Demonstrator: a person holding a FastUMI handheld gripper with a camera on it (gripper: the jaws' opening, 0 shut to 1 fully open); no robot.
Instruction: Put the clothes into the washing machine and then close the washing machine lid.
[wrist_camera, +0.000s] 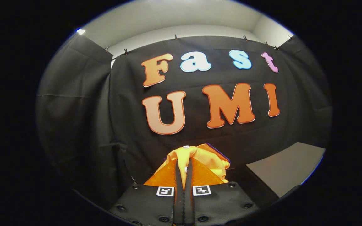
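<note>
Gripper view: I see the cloth bunched right at the fingers. It is bright yellow-orange, folded into soft lumps, with a thin purple-blue edge along its upper right fold and a small pale round thing (a snap or button, I cannot tell which) at its very top. The lower part looks a deeper orange where it lies behind the translucent finger pads.

The two fingers stand pressed nearly together, only a narrow dark seam between them, and the cloth rises out from between and just beyond their tips. So I read them as clenched on the cloth, both sides pinching it. The cloth hangs clear of any surface, held up in front of the booth's black wall.

The gripper points roughly level toward that wall, the fingers running straight ahead from the black body, which carries two square markers at the finger roots. Off to the right and lower, well apart from the cloth, lies a pale grey flat surface (bench top or lid, I cannot tell). Above the wall, a white ceiling and a small light at its left corner.
</note>
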